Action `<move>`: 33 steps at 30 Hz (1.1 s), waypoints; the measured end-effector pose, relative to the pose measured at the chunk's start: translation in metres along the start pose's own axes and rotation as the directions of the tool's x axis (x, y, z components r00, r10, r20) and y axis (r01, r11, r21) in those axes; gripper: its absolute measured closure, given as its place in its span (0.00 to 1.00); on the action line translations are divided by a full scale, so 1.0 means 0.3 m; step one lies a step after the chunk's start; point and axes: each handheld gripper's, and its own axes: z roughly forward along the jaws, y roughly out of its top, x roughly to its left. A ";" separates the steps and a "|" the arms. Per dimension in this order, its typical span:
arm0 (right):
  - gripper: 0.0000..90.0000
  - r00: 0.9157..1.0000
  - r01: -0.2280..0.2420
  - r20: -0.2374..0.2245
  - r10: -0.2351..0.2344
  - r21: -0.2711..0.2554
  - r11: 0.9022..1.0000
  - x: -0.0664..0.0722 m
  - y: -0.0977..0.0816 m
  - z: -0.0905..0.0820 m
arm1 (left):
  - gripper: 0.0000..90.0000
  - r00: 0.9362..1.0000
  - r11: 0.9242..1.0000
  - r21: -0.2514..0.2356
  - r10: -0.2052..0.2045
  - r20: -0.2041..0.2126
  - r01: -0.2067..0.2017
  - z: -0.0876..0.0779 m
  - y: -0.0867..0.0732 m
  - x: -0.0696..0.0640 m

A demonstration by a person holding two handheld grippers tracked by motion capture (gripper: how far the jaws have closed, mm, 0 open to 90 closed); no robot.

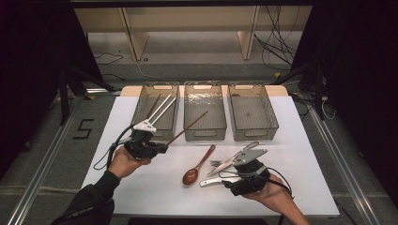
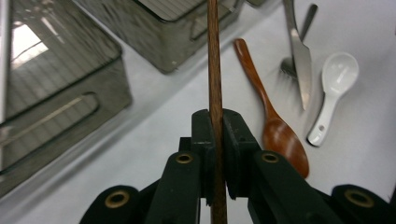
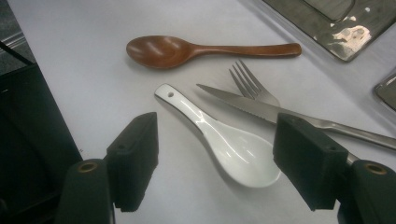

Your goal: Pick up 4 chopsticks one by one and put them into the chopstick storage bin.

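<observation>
left fingers [image 2: 215,140] clamp a wooden chopstick [image 2: 214,56]; right fingers [image 3: 215,163] wide above a white spoon [image 3: 224,144]; the long chopstick may pivot and slip.

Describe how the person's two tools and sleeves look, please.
Both tools are black, each with two blocky black jaws on arms with brass-coloured rivets. The left tool and the right tool each carry a grey three-cornered plate and trail a black cable. The left forearm wears a dark sleeve.
</observation>
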 end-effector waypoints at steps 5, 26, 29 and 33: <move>0.36 1.000 -0.005 -0.003 0.005 0.005 1.000 -0.001 -0.005 -0.001 | 0.93 0.998 0.998 -0.041 -0.047 -0.029 0.046 -0.017 0.030 0.054; 0.35 1.000 -0.005 -0.013 0.005 0.010 1.000 -0.001 -0.010 0.003 | 0.93 0.975 0.983 -0.082 -0.174 -0.138 0.163 0.024 0.140 0.236; 0.35 1.000 -0.004 -0.014 0.004 0.009 1.000 -0.002 -0.009 0.003 | 0.93 0.972 0.982 -0.081 -0.181 -0.150 0.170 0.035 0.145 0.253; 0.35 1.000 -0.004 -0.015 0.004 0.009 1.000 -0.001 -0.009 0.003 | 0.93 0.965 0.977 -0.090 -0.205 -0.160 0.193 0.047 0.150 0.277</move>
